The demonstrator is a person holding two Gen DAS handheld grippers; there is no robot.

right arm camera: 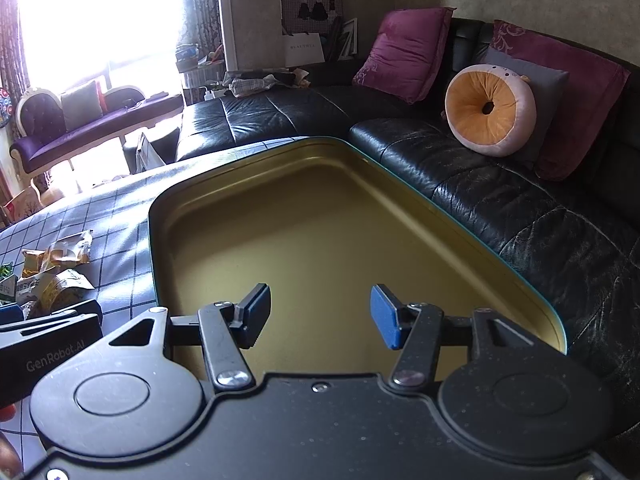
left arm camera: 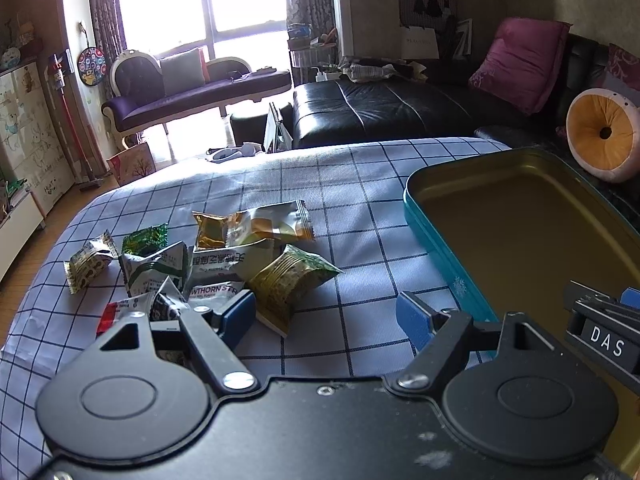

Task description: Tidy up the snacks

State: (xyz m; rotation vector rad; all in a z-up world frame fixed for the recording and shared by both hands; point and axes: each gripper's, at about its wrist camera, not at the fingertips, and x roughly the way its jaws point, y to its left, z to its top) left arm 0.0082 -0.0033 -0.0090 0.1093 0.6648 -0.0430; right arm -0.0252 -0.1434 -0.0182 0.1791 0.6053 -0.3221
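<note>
Several wrapped snack packets (left arm camera: 224,252) lie in a loose pile on the blue checked tablecloth (left arm camera: 352,184). My left gripper (left arm camera: 326,318) is open just in front of the pile, nothing between its blue pads; its left pad sits beside a yellow-green packet (left arm camera: 290,280). To the right stands a teal tin (left arm camera: 440,256) with a gold inside, holding nothing. My right gripper (right arm camera: 320,316) hovers open over the tin's gold floor (right arm camera: 320,232). The snack pile (right arm camera: 52,272) shows at the left edge of the right wrist view.
A black leather sofa (right arm camera: 500,192) with purple cushions (right arm camera: 404,52) and a round orange pillow (right arm camera: 488,110) runs right behind the table. A purple chaise (left arm camera: 192,96) stands by the bright window. The right gripper's body (left arm camera: 604,340) pokes in over the tin.
</note>
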